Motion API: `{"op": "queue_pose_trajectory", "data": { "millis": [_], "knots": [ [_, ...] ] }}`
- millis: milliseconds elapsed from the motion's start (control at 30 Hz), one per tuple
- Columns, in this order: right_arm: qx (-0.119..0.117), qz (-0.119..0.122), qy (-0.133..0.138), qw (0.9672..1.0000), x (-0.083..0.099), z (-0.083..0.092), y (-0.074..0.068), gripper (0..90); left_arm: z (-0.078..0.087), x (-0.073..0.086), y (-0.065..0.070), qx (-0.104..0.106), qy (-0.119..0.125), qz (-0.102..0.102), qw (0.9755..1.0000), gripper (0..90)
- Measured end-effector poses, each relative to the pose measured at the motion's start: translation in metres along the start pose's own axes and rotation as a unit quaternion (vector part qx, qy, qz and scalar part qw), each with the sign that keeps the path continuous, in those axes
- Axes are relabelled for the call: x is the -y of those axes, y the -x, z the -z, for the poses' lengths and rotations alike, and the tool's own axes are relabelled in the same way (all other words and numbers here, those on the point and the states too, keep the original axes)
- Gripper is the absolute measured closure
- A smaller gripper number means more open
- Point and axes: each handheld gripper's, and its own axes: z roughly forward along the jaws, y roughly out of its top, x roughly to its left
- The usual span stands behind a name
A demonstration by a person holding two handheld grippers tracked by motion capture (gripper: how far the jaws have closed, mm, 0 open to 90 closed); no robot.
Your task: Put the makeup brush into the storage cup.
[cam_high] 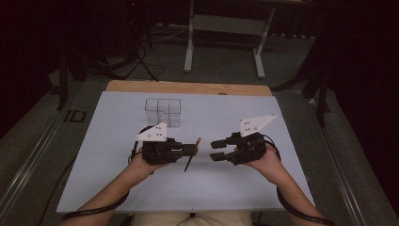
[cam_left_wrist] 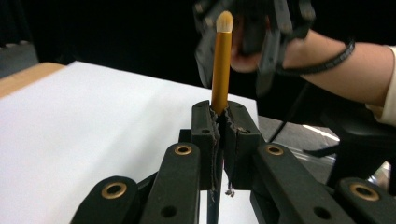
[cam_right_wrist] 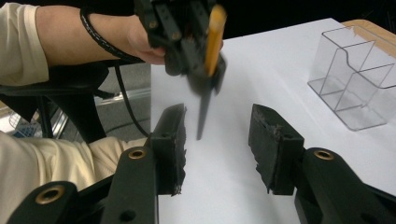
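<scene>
Left tongs (cam_left_wrist: 219, 122) clamp brush (cam_left_wrist: 221, 65); clear organizer (cam_high: 163, 111) behind.

A clear plastic organiser (cam_high: 163, 112) with several open compartments stands upright on the far left part of the desk (cam_high: 113, 160). The desk surface is a white sheet; a strip of bare wood (cam_high: 188, 87) shows along its far edge. Beyond the desk, a light grey metal frame (cam_high: 225, 28) with two legs stands on the grey floor (cam_high: 221, 70). Dark cables (cam_high: 136, 63) lie on the floor at the far left.
</scene>
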Motion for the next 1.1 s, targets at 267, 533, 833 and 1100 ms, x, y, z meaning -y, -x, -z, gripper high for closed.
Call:
{"op": "queue_pose_trajectory", "data": {
  "millis": [267,533,833,1100],
  "knots": [
    [0.013,-0.008,0.015,0.9998,0.016,-0.021,-0.004,57.5,0.003,-0.012,0.003,-0.015,0.033,-0.003,0.9993,84.9],
    [0.008,-0.016,0.038,0.9991,0.011,-0.031,-0.005,59.7,0.000,-0.017,0.005,-0.016,0.055,0.000,0.9984,84.9],
    [-0.003,-0.026,0.051,0.9984,0.009,-0.045,-0.003,71.0,-0.002,-0.017,0.005,-0.013,0.066,0.006,0.9977,84.9],
    [-0.006,-0.027,0.057,0.9980,0.006,-0.047,-0.002,83.1,-0.004,-0.015,0.006,-0.012,0.077,0.011,0.9969,84.8]
  ]
}}
